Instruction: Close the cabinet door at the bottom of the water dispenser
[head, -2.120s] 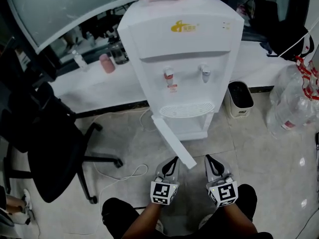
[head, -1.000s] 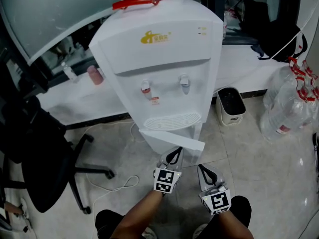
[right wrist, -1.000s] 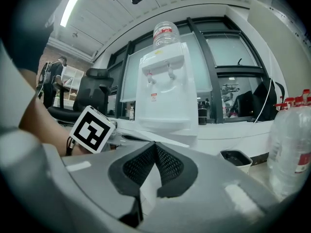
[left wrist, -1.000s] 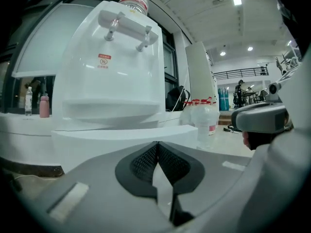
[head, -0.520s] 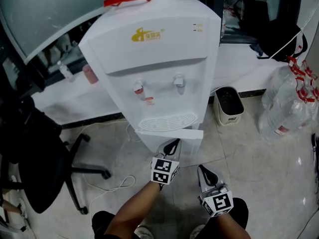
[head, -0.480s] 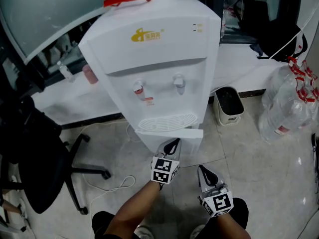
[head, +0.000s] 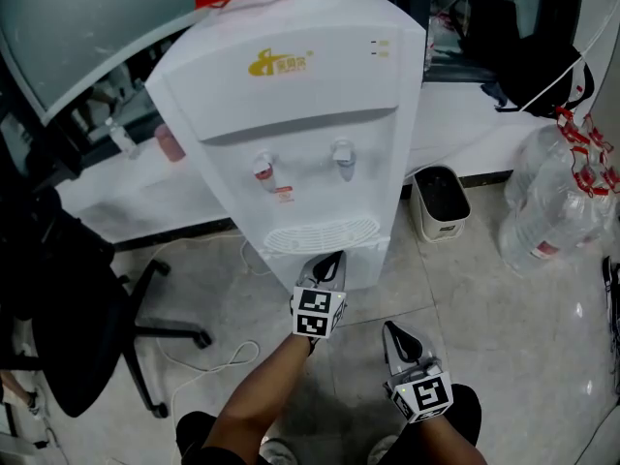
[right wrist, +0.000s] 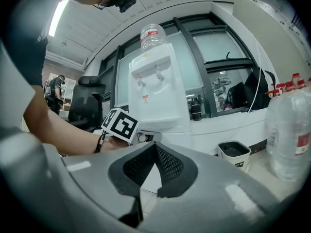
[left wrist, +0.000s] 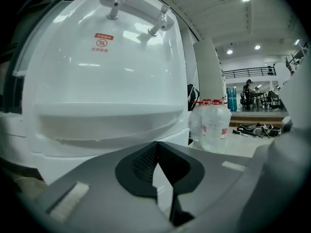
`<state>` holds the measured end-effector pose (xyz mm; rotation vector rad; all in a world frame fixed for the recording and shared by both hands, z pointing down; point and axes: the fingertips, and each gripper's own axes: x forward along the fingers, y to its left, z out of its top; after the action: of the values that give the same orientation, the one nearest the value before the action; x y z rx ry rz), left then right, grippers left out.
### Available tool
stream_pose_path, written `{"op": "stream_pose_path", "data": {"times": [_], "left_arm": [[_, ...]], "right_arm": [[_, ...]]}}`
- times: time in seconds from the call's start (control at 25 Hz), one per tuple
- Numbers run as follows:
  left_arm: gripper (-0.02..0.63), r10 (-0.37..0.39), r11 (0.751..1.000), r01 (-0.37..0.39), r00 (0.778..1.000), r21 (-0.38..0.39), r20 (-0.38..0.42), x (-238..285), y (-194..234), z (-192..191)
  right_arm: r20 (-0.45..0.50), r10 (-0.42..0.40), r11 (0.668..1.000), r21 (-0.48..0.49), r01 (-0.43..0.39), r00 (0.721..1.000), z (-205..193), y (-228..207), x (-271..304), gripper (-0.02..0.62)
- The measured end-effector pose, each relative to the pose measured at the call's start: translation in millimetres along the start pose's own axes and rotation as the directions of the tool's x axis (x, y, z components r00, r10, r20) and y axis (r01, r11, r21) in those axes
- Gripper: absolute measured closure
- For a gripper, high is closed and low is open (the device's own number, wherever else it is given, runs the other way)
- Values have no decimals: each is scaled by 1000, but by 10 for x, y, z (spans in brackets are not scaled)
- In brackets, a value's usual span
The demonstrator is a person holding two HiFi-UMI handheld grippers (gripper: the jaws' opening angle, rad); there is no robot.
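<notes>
Head view: left tool [head: 332, 260] at the foot of the water dispenser [head: 291, 134], cabinet door [head: 366, 267] lying flush in its front.
We list: left tool [left wrist: 155, 152], jaws together on nothing, tips at the cabinet door below the drip grille [head: 320, 232]; right tool [head: 393, 329], which we read in its own view [right wrist: 154, 152] as likewise pressed together and empty, low over the floor [head: 504, 337]; bin [head: 438, 201] just right of the dispenser; water bottles [head: 557, 211] farther right; office chair [head: 68, 308] at left.
</notes>
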<state>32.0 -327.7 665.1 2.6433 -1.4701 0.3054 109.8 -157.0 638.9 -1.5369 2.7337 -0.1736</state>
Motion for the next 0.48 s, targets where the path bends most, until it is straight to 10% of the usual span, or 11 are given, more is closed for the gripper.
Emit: {"op": "stream_pose_path", "data": {"times": [0.48], "left_arm": [[586, -41, 998, 43, 998, -37, 53, -305, -186, 69]], "right_arm": [[-41, -23, 999, -31, 22, 999, -84, 33, -13, 592]]}}
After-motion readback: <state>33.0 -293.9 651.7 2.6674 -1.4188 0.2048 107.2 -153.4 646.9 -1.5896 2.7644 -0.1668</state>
